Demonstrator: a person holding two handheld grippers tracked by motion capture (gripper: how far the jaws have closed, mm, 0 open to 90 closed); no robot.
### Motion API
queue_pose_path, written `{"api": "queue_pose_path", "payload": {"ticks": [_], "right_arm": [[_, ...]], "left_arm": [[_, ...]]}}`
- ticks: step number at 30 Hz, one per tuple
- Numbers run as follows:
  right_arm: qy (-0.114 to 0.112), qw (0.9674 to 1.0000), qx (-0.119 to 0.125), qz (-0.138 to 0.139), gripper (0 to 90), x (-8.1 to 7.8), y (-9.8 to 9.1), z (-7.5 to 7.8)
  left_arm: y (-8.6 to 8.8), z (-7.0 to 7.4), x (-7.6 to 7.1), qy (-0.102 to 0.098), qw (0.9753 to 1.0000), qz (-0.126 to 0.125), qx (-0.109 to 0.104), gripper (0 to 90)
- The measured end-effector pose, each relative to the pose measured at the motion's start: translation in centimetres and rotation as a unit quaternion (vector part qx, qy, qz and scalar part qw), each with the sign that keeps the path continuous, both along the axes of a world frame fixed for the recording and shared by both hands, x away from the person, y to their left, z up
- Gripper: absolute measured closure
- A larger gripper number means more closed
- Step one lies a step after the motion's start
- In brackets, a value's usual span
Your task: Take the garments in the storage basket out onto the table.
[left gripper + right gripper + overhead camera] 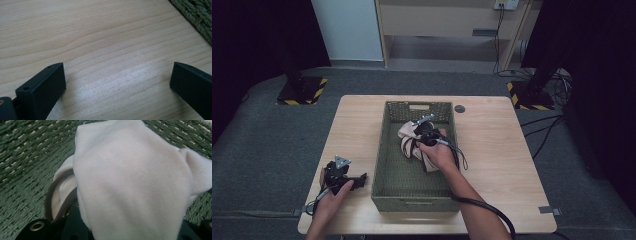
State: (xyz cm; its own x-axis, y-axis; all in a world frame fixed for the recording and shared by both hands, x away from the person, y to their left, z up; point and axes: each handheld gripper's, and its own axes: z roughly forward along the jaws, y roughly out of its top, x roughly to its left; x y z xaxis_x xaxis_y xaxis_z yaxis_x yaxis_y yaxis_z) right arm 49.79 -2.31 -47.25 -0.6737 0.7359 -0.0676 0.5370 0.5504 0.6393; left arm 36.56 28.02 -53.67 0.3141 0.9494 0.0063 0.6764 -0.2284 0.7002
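A pale pink ribbed cloth (408,144) with a darker hem lies bunched in a green woven basket (384,165) at the table's middle. My right gripper (419,140) reaches into the basket and is shut on the cloth. In the right gripper view the cloth (130,177) drapes over the jaws and hides them, with the basket's weave (25,157) behind. My left gripper (358,180) rests on the wood left of the basket. In its own view the left gripper (117,72) stands open over bare table, with the basket's corner (200,15) at the upper right.
A small dark round disc (459,108) sits on the table behind the basket's right corner. Grey tape (548,210) marks the table's front right edge. Two stands with yellow-black bases (302,90) (532,95) flank the table's far side on the grey floor.
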Motion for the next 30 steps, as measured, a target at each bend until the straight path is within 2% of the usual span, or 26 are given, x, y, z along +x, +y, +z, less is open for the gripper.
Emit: {"api": "queue_pose_path", "payload": {"ticks": [7, 10, 17, 30], "right_arm": [[-0.005, 1.0, 0.006, 0.003, 64.8, -0.5, -0.1, 0.9], [-0.005, 0.9998, 0.021, 0.005, 64.8, -0.8, -0.2, 1.4], [-0.016, 0.9997, 0.016, 0.011, 64.7, -1.3, -0.3, 2.1], [-0.013, 0.9997, 0.016, 0.012, 64.7, -1.8, -0.5, 2.5]], "left_arm": [[0.0, 0.0, 0.0, 0.001, 1.0, -0.001, 0.001, 0.0], [0.0, 0.0, 0.0, 0.001, 1.0, -0.001, 0.001, 0.0], [0.0, 0.0, 0.0, 0.001, 1.0, -0.001, 0.001, 0.0], [0.0, 0.0, 0.0, 0.0, 1.0, 0.0, 0.0, 0.0]]}}
